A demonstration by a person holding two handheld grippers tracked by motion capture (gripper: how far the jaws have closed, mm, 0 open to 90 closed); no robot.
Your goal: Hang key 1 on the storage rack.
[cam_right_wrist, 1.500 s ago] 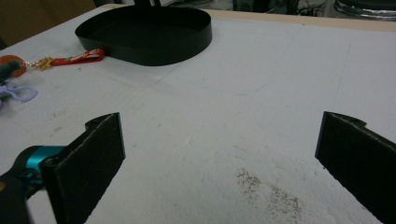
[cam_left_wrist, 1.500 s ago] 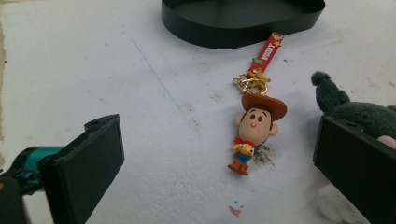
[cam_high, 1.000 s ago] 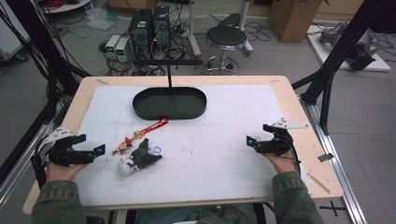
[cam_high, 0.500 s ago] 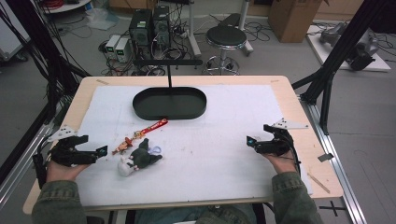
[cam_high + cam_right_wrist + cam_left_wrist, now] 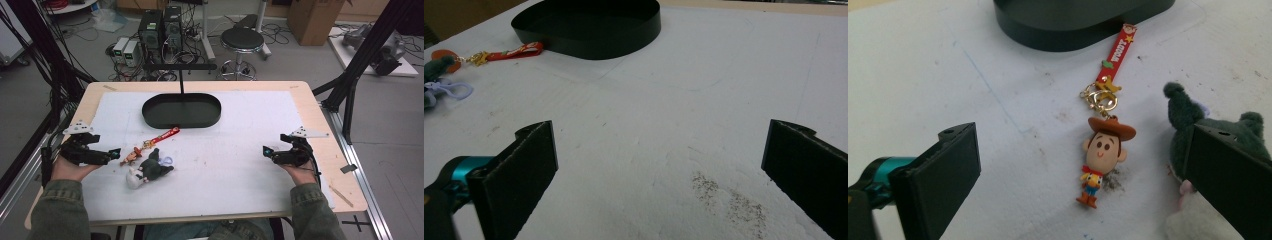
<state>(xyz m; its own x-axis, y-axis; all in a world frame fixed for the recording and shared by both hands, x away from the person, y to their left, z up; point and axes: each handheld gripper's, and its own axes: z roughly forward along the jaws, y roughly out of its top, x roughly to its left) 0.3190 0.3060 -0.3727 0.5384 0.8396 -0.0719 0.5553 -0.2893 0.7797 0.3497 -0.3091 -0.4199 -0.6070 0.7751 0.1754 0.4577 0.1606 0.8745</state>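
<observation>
From the high view the left gripper sits just beside the cowboy keychain, in the left gripper view its jaws gape wide around that keychain (holding nothing, seemingly lined up to grab), while the right gripper view shows wide-open, empty jaws over the bare white mat.

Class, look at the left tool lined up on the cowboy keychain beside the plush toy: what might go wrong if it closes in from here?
1. The left tool is wide open, and its right jaw already overlaps the plush toy, so it may pinch the plush along with the cowboy keychain.
2. The keychain's red strap reaches the edge of the black tray; lifting might drag or snag it there.
</observation>
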